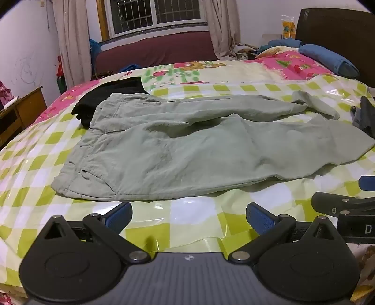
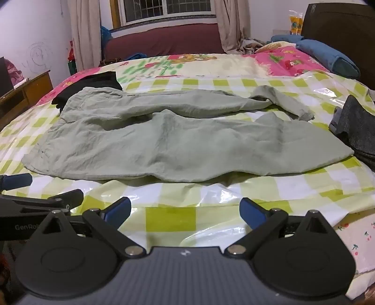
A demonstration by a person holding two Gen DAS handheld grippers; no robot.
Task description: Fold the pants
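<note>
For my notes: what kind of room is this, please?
Most likely a bedroom: a bed with a dark headboard, a blue pillow, and a curtained window.

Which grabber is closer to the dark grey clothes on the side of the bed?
The right gripper. The dark grey clothes lie ahead of it, to its right. The left gripper sits farther left, beyond the right one. Both are open and touch nothing.

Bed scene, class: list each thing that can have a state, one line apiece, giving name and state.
Green pants: spread out, wrinkled, unfolded, far leg's end bent over.
Black garment: folded, partly under the pants' waist.
Grey garment: bunched beside the leg ends.
Left gripper: open, empty.
Right gripper: open, empty.
</note>
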